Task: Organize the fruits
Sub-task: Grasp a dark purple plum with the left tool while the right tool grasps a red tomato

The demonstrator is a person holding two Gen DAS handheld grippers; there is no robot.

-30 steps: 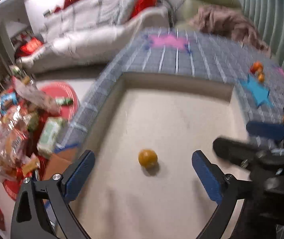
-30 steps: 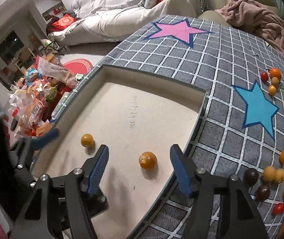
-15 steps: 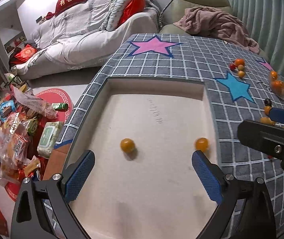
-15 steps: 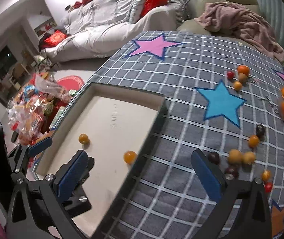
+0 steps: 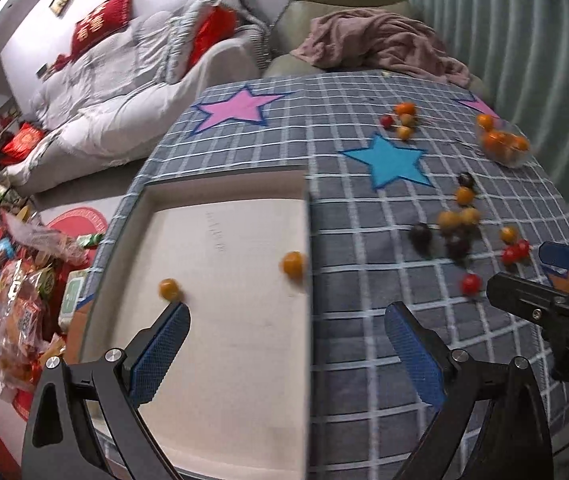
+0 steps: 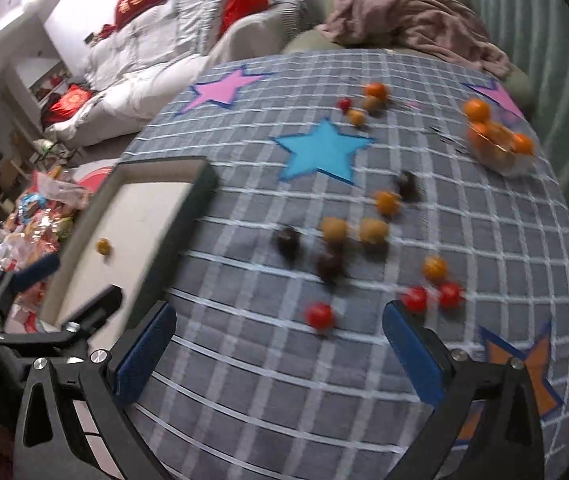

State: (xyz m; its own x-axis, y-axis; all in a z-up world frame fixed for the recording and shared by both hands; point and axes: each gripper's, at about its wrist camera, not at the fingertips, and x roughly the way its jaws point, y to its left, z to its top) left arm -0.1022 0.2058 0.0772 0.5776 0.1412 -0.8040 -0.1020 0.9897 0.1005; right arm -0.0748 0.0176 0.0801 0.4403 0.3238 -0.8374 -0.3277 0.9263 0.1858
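A shallow tray (image 5: 220,188) with a cream floor sits on the left of the star-patterned tablecloth; it also shows in the right wrist view (image 6: 204,184). Two orange fruits (image 5: 293,265) (image 5: 169,289) lie in it. My left gripper (image 5: 286,350) is open and empty, above the tray's right wall. My right gripper (image 6: 278,354) is open and empty over the cloth, just short of a red fruit (image 6: 319,315). Several loose orange, dark and red fruits (image 6: 334,230) lie scattered ahead of it.
A clear container of oranges (image 6: 500,146) stands at the far right. A small fruit cluster (image 6: 364,104) lies farther back. Sofa with pillows (image 5: 132,92) and a chair with a pink blanket (image 5: 380,46) stand behind. Snack packets (image 5: 8,280) clutter the floor at left.
Both grippers have swung right, away from the tray and over the cloth. The right gripper has left the orange fruit in the tray and has opened wide.
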